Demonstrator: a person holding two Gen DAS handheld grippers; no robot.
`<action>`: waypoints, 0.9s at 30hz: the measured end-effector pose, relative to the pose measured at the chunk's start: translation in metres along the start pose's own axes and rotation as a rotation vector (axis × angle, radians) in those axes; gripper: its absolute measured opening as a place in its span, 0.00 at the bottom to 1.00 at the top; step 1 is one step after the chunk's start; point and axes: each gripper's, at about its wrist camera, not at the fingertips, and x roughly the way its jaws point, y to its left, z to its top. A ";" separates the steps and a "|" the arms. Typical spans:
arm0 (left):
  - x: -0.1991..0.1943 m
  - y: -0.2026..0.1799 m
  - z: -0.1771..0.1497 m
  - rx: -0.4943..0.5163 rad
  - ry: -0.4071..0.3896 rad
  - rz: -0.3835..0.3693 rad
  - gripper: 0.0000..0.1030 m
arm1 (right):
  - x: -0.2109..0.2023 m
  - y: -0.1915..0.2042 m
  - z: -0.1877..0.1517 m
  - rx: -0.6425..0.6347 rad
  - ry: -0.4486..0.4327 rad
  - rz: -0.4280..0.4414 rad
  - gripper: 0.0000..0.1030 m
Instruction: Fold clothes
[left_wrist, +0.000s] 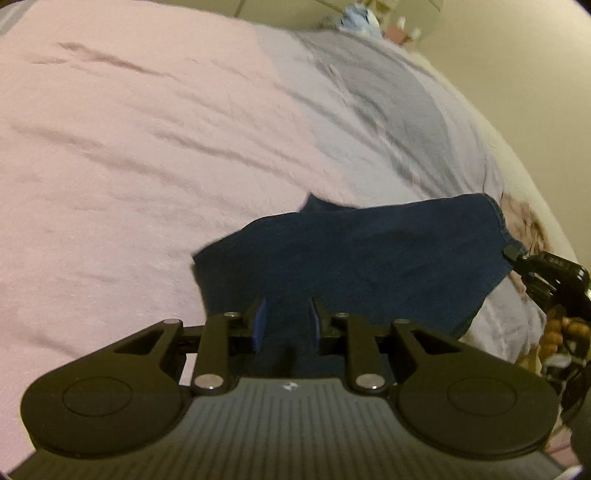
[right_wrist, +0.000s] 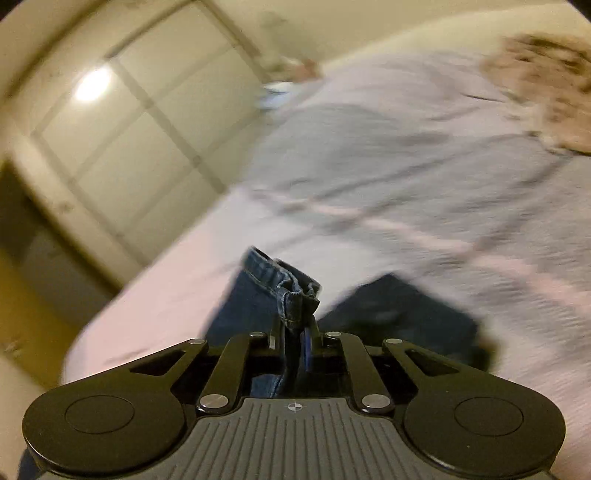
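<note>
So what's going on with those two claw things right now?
Left gripper around dark jeans, grip unclear. Right gripper shut on their hem. Bed beneath, nothing blocking.

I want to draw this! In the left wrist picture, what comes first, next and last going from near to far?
Left tool → dark blue jeans → pink bedspread → grey stripe of the bedspread → blurry clutter by the wall.

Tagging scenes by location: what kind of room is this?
Probably a bedroom. The dark blue denim garment lies on a wide pink and grey striped bedspread, wrinkled like a made bed, with cream panelled closet-style doors beside it and a beige patterned fabric at the far end.
</note>
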 end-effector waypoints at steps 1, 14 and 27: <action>0.010 -0.004 -0.002 0.001 0.021 -0.001 0.18 | 0.009 -0.017 0.002 0.034 0.033 -0.049 0.07; 0.043 -0.022 -0.021 0.009 0.136 0.059 0.14 | 0.020 -0.060 0.016 0.102 -0.008 -0.075 0.07; 0.051 -0.031 -0.012 0.065 0.161 0.064 0.15 | 0.032 -0.081 0.025 0.143 0.072 -0.168 0.21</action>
